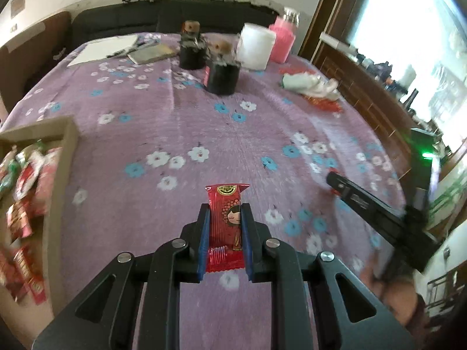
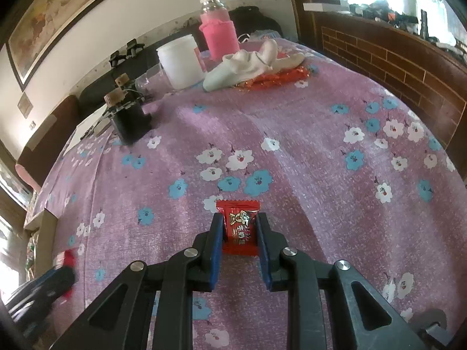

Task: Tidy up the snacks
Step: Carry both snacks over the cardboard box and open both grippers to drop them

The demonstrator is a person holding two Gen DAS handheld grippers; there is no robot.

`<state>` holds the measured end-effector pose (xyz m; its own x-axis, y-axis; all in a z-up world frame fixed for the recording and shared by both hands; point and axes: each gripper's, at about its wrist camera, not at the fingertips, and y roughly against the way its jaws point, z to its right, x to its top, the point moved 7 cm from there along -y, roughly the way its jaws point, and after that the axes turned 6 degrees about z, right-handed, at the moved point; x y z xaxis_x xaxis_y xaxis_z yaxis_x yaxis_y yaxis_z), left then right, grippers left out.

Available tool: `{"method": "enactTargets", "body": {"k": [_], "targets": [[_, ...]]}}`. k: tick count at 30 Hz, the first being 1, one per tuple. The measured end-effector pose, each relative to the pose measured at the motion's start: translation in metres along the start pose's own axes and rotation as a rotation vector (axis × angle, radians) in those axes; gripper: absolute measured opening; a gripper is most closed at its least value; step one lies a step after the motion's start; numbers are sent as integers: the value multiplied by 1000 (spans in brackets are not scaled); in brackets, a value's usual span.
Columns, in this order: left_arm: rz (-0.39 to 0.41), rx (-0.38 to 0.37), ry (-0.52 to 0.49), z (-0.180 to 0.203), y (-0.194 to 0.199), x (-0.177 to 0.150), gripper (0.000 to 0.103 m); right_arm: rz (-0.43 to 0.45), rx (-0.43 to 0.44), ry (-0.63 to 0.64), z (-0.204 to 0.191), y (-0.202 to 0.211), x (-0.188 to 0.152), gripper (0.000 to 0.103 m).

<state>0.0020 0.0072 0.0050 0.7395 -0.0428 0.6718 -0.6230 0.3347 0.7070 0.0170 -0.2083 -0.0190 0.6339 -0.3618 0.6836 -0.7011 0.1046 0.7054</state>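
The left gripper (image 1: pixel 224 213) is clenched on a long red snack packet (image 1: pixel 226 227) with a cartoon figure printed on it; the blue pads (image 1: pixel 204 239) press its two long edges, and the packet's top end sticks out past the fingertips, above the purple flowered cloth (image 1: pixel 175 110) that covers the table. To the left of this gripper, at the table's edge, stands a cardboard box (image 1: pixel 68 145) holding a heap of red and green snack packets (image 1: pixel 26 186).

The right gripper (image 2: pixel 238 218) grasps a smaller red candy packet (image 2: pixel 238 227) with printed characters, held between its blue pads (image 2: pixel 216 250) over the same cloth. In the left wrist view the right gripper shows at the right side as a dark bar, with part of the person's hand (image 1: pixel 391 288) below it; in the right wrist view the left gripper appears blurred at the lower left edge with a bit of red at its tip.

Farther back on the table stand two black holders (image 1: pixel 221 78) with small parts on top, a white tub (image 2: pixel 181 61) and a bottle in a pink sleeve (image 2: pixel 217 33). Beside them lies a white crumpled cloth (image 2: pixel 245 68), resting on more red wrappers (image 2: pixel 280 77). Papers and a notebook (image 1: pixel 151 54) lie at the far left of the table.
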Motion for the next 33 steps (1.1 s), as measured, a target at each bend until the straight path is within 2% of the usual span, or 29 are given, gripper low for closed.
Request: {"method": "enactTargets", "body": {"k": [6, 12, 17, 22, 28, 33], "targets": [[58, 5, 93, -41, 45, -14, 16, 28, -19, 42, -7, 3, -2, 23], [102, 110, 191, -107, 76, -33, 17, 68, -52, 92, -18, 7, -4, 23], [133, 216, 238, -157, 99, -45, 17, 95, -29, 178, -44, 19, -9, 23], [165, 270, 271, -190, 113, -53, 17, 91, 82, 222, -88, 51, -27, 23], [160, 312, 307, -217, 114, -63, 17, 83, 265, 345, -172, 90, -51, 23], [153, 349, 310, -233, 115, -68, 17, 11, 434, 408, -241, 109, -80, 22]]}}
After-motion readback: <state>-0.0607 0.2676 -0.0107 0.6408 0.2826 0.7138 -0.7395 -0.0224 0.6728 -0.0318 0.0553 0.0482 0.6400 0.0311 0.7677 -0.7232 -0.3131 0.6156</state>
